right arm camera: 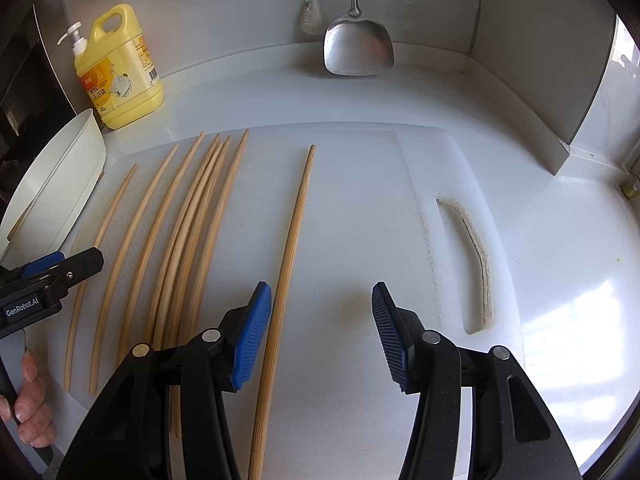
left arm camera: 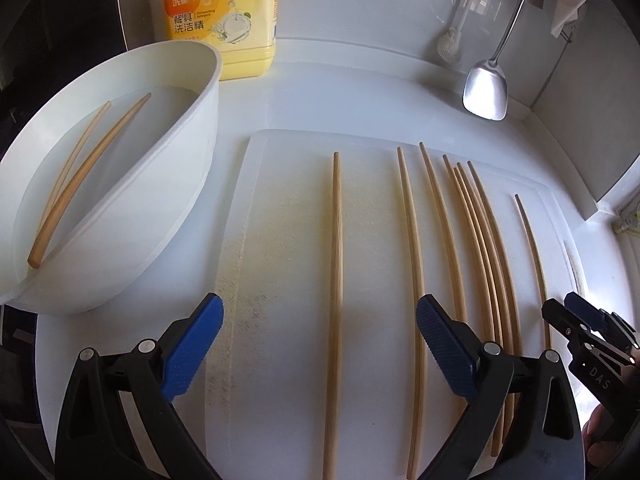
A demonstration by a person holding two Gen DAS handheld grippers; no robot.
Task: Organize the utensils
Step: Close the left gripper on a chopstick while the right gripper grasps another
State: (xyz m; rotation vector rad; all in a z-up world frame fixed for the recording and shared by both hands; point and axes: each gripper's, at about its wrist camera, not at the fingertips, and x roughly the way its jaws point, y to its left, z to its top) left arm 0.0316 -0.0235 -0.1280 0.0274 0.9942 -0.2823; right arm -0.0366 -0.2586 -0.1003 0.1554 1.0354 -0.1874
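Several wooden chopsticks point(left arm camera: 476, 248) lie side by side on a white cutting board point(left arm camera: 280, 208). One chopstick point(left arm camera: 336, 264) lies apart, below the wide gap of my open left gripper point(left arm camera: 320, 344), untouched. Two more chopsticks point(left arm camera: 84, 176) rest in a white bowl point(left arm camera: 168, 184) of water at the left. In the right wrist view my right gripper point(right arm camera: 320, 336) stands open over the board point(right arm camera: 360, 208); a single chopstick point(right arm camera: 290, 252) lies just inside its left finger point(right arm camera: 252, 336), the bundle point(right arm camera: 188, 232) further left. My left gripper point(right arm camera: 78, 260) shows at the left edge, my right gripper point(left arm camera: 568, 312) at the other view's right edge.
A yellow detergent bottle point(left arm camera: 224, 16) stands behind the bowl. A metal spatula point(right arm camera: 358, 46) and a brush point(right arm camera: 312, 16) hang against the back wall. The board has a handle slot point(right arm camera: 472, 256) at its right end. A hand point(right arm camera: 32, 400) holds the left gripper's grip.
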